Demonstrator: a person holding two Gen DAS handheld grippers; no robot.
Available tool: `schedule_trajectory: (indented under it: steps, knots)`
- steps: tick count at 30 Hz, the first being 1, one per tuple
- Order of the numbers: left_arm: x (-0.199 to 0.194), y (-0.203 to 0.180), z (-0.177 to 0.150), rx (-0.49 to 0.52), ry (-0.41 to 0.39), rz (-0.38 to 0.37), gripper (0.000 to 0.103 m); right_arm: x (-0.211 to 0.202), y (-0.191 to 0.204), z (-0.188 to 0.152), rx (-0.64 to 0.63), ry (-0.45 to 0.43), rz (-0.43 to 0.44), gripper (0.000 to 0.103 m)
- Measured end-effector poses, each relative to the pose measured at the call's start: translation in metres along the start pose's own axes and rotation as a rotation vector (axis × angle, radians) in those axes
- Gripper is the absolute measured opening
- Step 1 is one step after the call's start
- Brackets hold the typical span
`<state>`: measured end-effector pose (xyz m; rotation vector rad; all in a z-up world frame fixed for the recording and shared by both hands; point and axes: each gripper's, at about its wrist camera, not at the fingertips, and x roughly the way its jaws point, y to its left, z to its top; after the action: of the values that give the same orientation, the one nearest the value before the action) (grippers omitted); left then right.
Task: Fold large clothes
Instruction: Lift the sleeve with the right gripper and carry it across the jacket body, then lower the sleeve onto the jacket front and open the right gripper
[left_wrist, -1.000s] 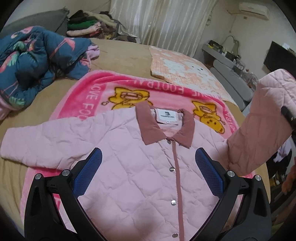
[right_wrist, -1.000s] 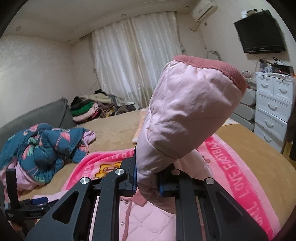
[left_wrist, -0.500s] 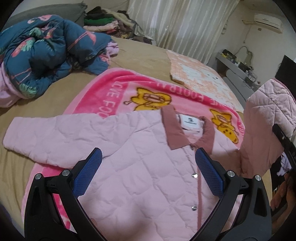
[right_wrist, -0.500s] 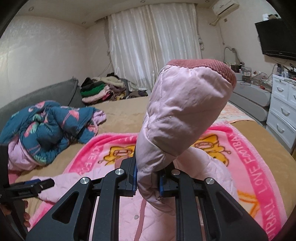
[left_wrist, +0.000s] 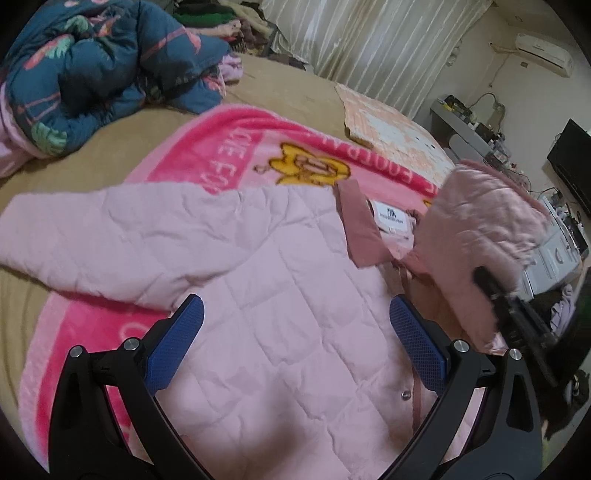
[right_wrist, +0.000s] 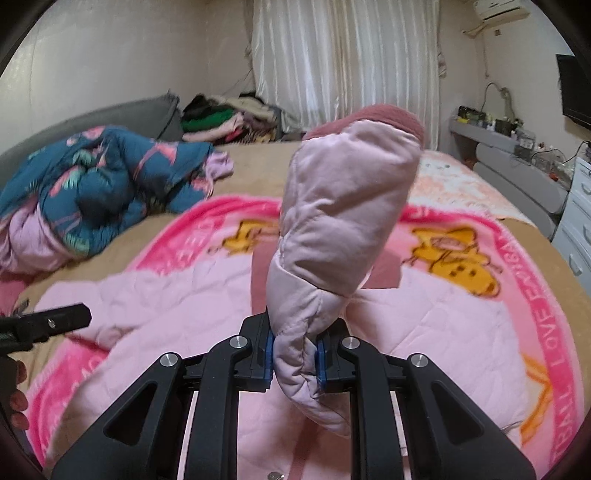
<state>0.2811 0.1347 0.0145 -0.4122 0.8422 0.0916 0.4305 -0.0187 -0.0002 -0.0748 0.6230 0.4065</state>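
In the left wrist view, the left gripper (left_wrist: 295, 339) hangs released over the pink quilted jacket (left_wrist: 280, 317), spread on the pink blanket (left_wrist: 236, 158); it could pin the chest. In the right wrist view, the right gripper (right_wrist: 295, 354) is clenched on 1 sleeve (right_wrist: 343, 221), best laid flat across the front.
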Motion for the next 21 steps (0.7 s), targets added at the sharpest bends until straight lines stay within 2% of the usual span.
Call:
schedule_trajectory:
  steps: [3,8,11,16,19,20,21]
  knots:
    - [0.009,0.004,-0.005,-0.005,0.019,-0.015,0.094,0.012,0.008,-0.013,-0.005,0.031,0.005,0.016]
    - [0.020,0.008,-0.010,-0.020,0.036,-0.091,0.094,0.029,0.021,-0.029,-0.018,0.080,0.015,0.017]
    - [0.025,0.009,-0.010,-0.025,0.039,-0.157,0.094,0.038,0.031,-0.038,-0.051,0.116,0.038,0.021]
    - [0.032,0.011,-0.012,-0.043,0.058,-0.225,0.094,0.054,0.049,-0.054,-0.104,0.173,0.044,0.027]
    - [0.036,0.013,-0.013,-0.056,0.067,-0.228,0.094,0.062,0.063,-0.066,-0.144,0.208,0.050,0.041]
    - [0.038,0.014,-0.012,-0.062,0.069,-0.237,0.094,0.065,0.068,-0.070,-0.153,0.232,0.068,0.054]
    - [0.039,0.014,-0.013,-0.066,0.074,-0.245,0.094,0.067,0.071,-0.071,-0.153,0.250,0.079,0.062]
